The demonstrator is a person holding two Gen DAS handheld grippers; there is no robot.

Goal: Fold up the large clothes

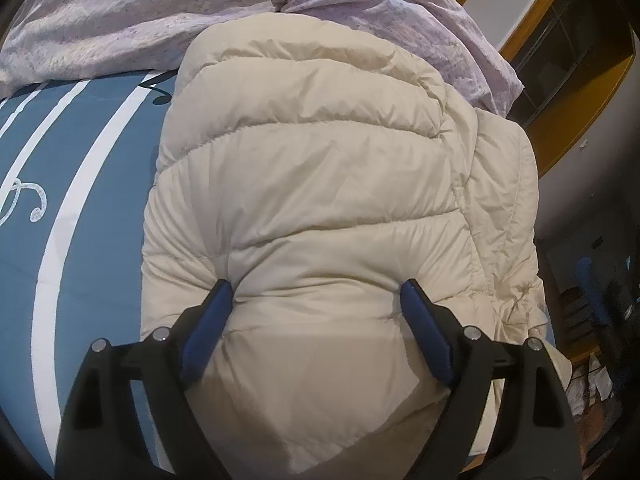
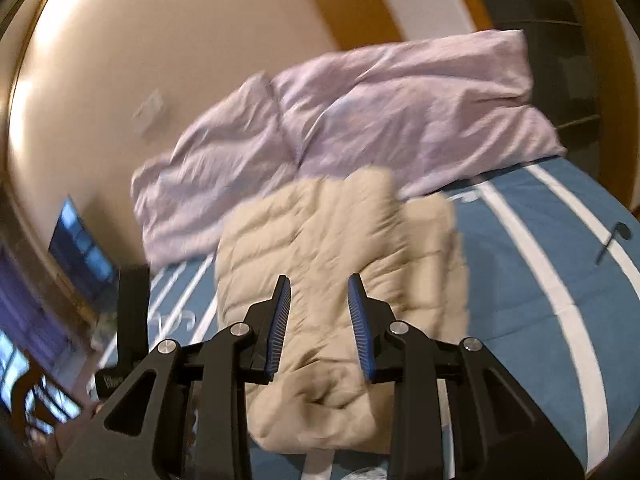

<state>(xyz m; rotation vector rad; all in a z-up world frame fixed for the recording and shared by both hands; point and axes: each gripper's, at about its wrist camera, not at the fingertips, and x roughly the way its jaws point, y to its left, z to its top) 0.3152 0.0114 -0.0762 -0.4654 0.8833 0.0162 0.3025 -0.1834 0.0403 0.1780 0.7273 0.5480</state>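
The left tool (image 1: 316,292) is spread wide, its blue pads pressed into the folded cream jacket (image 1: 320,184), likely pinning the bundle flat; the bed (image 1: 80,200) shows at nine o'clock. The right tool (image 2: 319,282) hangs above the jacket, jaws partly apart, holding nothing, apparently finished.

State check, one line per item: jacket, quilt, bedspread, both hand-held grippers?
Cream puffer jacket: folded into a bundle, lying on the bedspread.
Lilac quilt: crumpled, heaped behind the jacket.
Blue bedspread: spread flat.
Left hand-held gripper: open wide, fingertips dented into the jacket.
Right hand-held gripper: open, empty, above the jacket.
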